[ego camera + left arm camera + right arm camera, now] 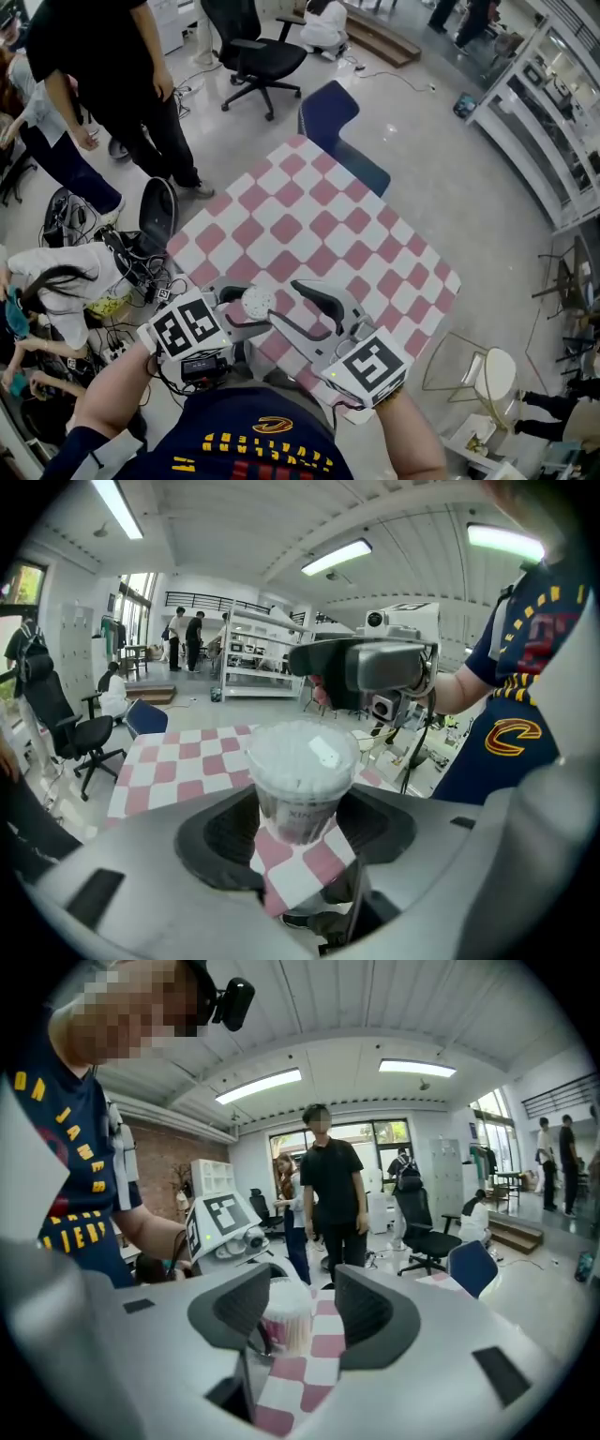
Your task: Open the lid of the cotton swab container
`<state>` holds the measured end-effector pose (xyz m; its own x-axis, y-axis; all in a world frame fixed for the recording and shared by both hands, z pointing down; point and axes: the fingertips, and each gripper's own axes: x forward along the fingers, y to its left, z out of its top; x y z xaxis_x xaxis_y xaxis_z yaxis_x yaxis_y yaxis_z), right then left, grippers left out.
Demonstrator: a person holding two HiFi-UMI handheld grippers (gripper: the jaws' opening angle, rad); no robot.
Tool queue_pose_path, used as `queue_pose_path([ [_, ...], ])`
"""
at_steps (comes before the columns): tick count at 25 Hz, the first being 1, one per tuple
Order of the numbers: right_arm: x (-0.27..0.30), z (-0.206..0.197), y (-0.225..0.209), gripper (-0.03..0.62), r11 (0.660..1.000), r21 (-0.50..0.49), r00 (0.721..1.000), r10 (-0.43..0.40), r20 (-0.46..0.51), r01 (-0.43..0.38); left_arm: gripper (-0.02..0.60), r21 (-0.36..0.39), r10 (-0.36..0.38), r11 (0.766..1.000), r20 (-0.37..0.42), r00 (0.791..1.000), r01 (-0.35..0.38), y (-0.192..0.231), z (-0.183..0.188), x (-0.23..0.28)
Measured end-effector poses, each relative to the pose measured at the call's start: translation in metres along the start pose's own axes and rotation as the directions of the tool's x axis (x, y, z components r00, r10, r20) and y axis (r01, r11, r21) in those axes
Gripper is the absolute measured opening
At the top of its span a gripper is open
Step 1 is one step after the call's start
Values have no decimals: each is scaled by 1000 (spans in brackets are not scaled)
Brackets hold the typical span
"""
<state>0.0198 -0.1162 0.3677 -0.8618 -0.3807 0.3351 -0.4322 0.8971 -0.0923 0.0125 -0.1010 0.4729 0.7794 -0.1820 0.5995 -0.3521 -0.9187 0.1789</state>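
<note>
The pink-and-white checkered table (pixel 319 216) fills the middle of the head view. Over its near edge, the left gripper (pixel 300 829) clamps the cotton swab container (pixel 302 761) upright by its lower body. The right gripper (pixel 302 1312) faces it from just beside, jaws wide apart, gripping nothing.

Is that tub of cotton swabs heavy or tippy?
Probably light: the cotton swab container looks like thin clear plastic packed with swabs. It seems wider at the top than the base, so a nudge might tip it.
</note>
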Motion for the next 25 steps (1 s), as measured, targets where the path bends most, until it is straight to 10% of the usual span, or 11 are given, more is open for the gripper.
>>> queue_pose_path([
  [5, 9, -9, 27, 270, 979, -117, 983, 154, -104, -166, 259, 96, -43, 994, -26, 999, 46, -15, 17, -9],
  [19, 14, -27, 41, 256, 952, -202, 956, 183, -228, -230, 258, 229, -109, 965, -102, 989, 130, -35, 13, -3],
  [25, 12, -29, 40, 252, 966, -96, 955, 216, -203, -239, 257, 267, -87, 957, -90, 992, 109, -35, 11, -1],
])
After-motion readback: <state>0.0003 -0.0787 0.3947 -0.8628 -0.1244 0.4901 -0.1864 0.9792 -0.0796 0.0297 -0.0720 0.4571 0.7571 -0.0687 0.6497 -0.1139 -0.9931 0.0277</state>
